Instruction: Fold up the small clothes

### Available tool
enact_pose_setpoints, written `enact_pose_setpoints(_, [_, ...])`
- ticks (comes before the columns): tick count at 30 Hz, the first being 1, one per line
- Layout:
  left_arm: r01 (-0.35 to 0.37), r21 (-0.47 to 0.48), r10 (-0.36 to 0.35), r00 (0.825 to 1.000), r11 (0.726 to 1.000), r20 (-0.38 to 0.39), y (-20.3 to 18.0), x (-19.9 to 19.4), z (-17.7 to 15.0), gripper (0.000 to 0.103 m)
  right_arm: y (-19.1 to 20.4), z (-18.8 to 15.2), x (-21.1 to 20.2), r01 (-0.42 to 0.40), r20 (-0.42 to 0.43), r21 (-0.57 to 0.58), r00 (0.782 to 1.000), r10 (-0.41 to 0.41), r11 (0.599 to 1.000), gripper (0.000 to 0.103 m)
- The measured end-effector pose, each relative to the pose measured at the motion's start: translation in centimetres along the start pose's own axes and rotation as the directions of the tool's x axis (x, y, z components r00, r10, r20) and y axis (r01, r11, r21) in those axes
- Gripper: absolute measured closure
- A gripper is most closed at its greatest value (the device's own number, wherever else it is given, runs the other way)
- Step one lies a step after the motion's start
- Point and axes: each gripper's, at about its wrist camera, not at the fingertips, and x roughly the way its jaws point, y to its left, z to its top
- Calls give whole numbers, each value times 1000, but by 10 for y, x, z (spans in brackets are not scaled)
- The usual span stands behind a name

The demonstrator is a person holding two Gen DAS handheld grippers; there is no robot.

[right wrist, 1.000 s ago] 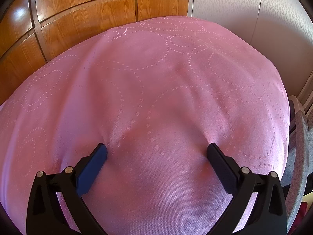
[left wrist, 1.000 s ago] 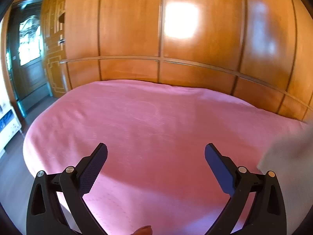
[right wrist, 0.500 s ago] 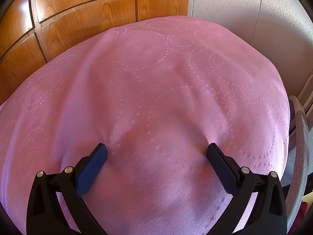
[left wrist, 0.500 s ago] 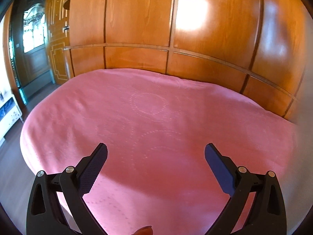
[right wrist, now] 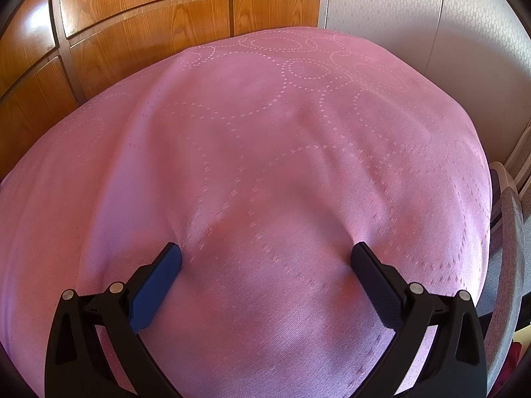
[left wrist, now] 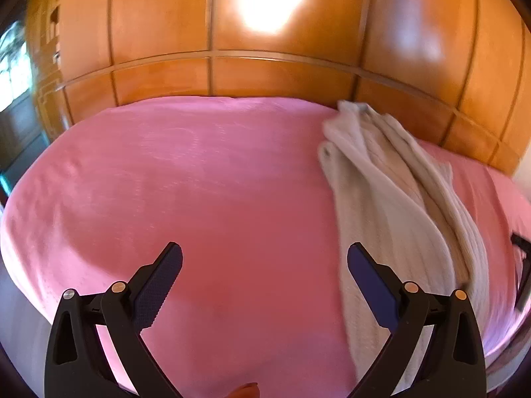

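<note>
Left hand-held gripper point(left wrist: 265, 265) view alone: cream knit garment point(left wrist: 391, 192) on pink bedspread point(left wrist: 199, 182).

**Pink, cream and glossy orange-brown**

The bedspread point(right wrist: 265, 152) is pink, woven with rings of small dotted dashes that overlap one another. The knitted garment point(left wrist: 391, 179) on it is cream-white with a fine ribbed texture. The wardrobe panels point(left wrist: 159, 26) are glossy orange-brown wood with visible grain. The wall point(right wrist: 431, 16) is pale grey with a small repeating pattern. Both grippers have black frames and dark blue pads point(right wrist: 156, 282).
</note>
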Motion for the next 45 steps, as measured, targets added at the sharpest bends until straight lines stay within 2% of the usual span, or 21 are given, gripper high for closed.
enact_pose_setpoints(7, [-4,43,4,1000,999,-15,-43,-11,-9,4,0,0,0,0,0,0,1000,0,1000,2])
enact_pose_setpoints(13, [-35,65,32,999,997,37,-57,-26,-11,4,4,8,6,21,-25,2,999,-21,1000,2])
enact_pose_setpoints(16, [-33,74,29,998,997,56,-61,-32,-12,4,13,0,-15,20,-48,-31,999,-21,999,2])
enact_pose_setpoints(19, [-21,81,15,998,997,66,-65,-36,-14,4,37,-28,-68,-71,-5,-98,997,71,993,2])
enact_pose_setpoints(21, [-16,89,9,997,996,74,-67,-41,-16,4,58,-53,-107,-152,17,-163,987,157,975,2])
enact_pose_setpoints(24, [-8,94,0,996,996,88,-70,-50,-22,4,97,-108,-174,-276,31,-272,955,295,922,2])
enact_pose_setpoints(28, [0,93,-10,995,996,100,-69,-61,-29,4,137,-170,-233,-359,56,-371,912,407,856,2])
enact_pose_setpoints(32, [8,91,-18,995,996,101,-67,-67,-35,4,157,-214,-269,-384,90,-411,885,456,827,2])
enact_pose_setpoints(35, [14,92,-24,994,996,104,-67,-73,-38,4,168,-234,-281,-371,109,-460,878,466,807,2])
enact_pose_setpoints(39, [20,100,-33,992,995,124,-69,-81,-41,4,172,-239,-284,-373,108,-469,875,471,800,2])
enact_pose_setpoints(45, [-10,100,-7,986,995,169,-71,-88,-43,4,171,-240,-288,-371,111,-469,876,470,801,2])
